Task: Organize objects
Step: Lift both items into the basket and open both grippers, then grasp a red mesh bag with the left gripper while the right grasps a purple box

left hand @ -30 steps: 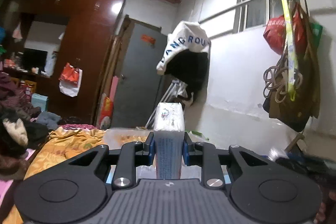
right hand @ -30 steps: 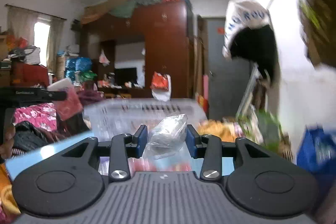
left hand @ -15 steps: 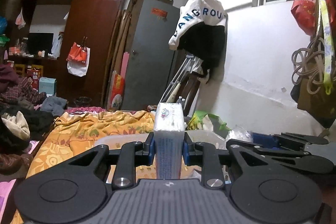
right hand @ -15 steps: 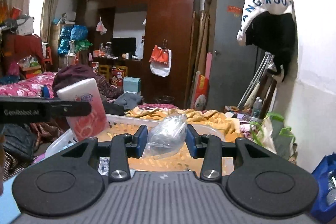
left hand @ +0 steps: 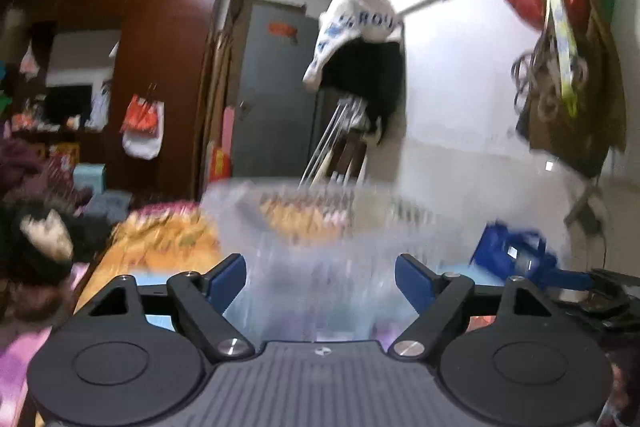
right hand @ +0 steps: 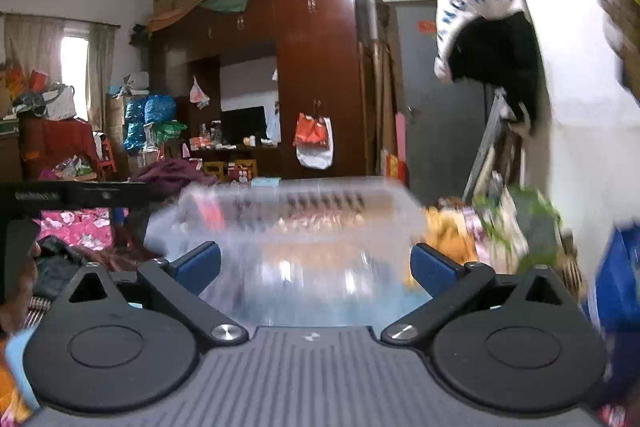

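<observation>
A clear plastic basket (left hand: 320,223) with slotted walls stands right in front of both grippers, blurred by motion; it also shows in the right wrist view (right hand: 304,223). My left gripper (left hand: 320,279) is open and empty, jaws wide apart in front of the basket's near wall. My right gripper (right hand: 316,267) is open and empty too, at the basket's near wall. A pinkish-red item (right hand: 208,207) shows blurred inside the basket at its left. The other gripper's black body (right hand: 72,193) sits at the left edge of the right wrist view.
An orange patterned bedcover (left hand: 168,239) lies under and behind the basket. A blue bag (left hand: 516,255) sits to the right by the white wall. Piles of clothes (left hand: 36,239) lie on the left. A dark wardrobe (right hand: 312,75) and grey door (left hand: 276,95) stand behind.
Both grippers have opened. The white packet has left the left gripper and the clear plastic bag has left the right. Both views have dropped closer to the basket wall.
</observation>
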The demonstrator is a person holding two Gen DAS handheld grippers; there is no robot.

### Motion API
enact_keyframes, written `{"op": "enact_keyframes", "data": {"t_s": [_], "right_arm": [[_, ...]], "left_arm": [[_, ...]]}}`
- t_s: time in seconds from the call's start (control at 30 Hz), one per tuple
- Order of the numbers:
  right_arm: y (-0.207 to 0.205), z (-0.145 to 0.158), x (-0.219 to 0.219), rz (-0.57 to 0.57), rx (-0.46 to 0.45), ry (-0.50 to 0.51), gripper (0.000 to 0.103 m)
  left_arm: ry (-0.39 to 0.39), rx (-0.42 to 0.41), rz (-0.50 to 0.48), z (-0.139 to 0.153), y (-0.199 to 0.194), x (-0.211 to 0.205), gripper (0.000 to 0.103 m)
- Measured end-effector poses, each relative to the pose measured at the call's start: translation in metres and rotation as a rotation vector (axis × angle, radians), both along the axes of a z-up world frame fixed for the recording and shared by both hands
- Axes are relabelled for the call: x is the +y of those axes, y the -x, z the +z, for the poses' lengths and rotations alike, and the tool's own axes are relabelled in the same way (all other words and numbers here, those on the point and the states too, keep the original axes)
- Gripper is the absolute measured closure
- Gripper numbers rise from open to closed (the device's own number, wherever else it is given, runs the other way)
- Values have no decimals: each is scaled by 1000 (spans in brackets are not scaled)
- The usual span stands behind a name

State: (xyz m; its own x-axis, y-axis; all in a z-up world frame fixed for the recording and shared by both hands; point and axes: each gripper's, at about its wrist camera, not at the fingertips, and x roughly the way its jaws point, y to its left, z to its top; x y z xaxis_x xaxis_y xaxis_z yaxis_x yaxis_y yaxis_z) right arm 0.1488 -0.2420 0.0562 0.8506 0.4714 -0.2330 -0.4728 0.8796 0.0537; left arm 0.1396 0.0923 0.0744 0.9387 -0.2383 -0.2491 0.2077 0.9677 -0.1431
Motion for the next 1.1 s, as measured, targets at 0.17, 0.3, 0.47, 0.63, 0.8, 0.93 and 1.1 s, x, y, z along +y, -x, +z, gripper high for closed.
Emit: {"op": "enact_keyframes", "data": {"t_s": [0.17, 0.3, 0.47, 0.63, 0.8, 0.93, 1.1], "right_arm": [[28, -43, -16, 64, 71, -46, 23], [18, -47, 0, 21, 67, 45, 37], [20, -54, 15, 46, 98, 117, 50], [32, -55, 15, 39, 68, 156, 54], [37, -51, 6, 50, 50, 130, 54], [37, -49, 4, 59, 44, 111, 54], [35, -49, 4, 61, 45, 114, 60]], "left_arm": [[-12, 126, -43, -41, 0, 0, 18], [-41, 155, -58, -45, -5, -3, 18], [-89, 168, -67, -49, -1, -4, 18], [-104, 188, -57, -52, -3, -11, 18], [-146, 216, -72, -57, -5, -28, 18], [-167, 197, -47, -56, -1, -35, 18], [-159, 203, -36, -59, 4, -29, 53]]}}
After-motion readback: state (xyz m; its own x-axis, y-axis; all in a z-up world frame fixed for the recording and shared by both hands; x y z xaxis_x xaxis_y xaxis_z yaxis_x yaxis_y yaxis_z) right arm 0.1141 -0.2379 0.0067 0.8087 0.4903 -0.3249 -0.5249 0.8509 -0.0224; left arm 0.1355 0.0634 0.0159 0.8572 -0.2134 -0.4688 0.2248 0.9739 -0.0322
